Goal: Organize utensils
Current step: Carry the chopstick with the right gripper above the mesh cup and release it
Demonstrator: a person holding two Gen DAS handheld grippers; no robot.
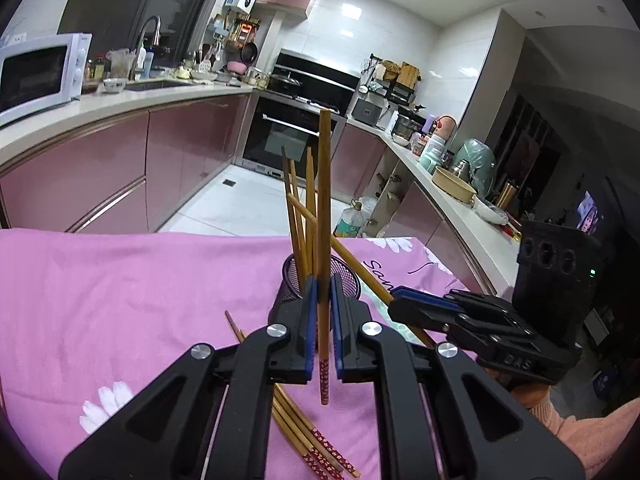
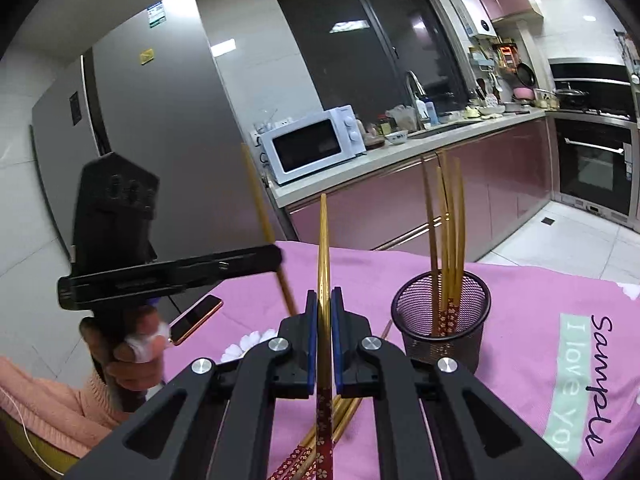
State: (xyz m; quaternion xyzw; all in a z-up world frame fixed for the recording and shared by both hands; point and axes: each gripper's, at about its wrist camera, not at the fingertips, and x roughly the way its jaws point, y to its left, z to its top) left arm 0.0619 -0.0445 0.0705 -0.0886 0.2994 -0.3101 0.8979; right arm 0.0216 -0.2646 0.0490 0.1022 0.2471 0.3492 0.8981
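My left gripper (image 1: 323, 300) is shut on one wooden chopstick (image 1: 324, 208), held upright just in front of the black mesh holder (image 1: 347, 276). The holder has several chopsticks standing in it. My right gripper (image 2: 324, 300) is shut on another chopstick (image 2: 323, 248), held upright left of the mesh holder (image 2: 444, 320). In the left wrist view the right gripper (image 1: 400, 300) shows at the right with its chopstick (image 1: 360, 268) slanting. In the right wrist view the left gripper (image 2: 276, 258) shows at the left with its chopstick (image 2: 260, 204). Several loose chopsticks (image 1: 308, 436) lie on the pink cloth below.
The pink cloth (image 1: 120, 300) covers the table. A phone (image 2: 196, 318) lies on it at the left. Loose chopsticks (image 2: 344, 412) lie under my right gripper. Kitchen counters, a microwave (image 2: 316, 144) and an oven stand beyond the table.
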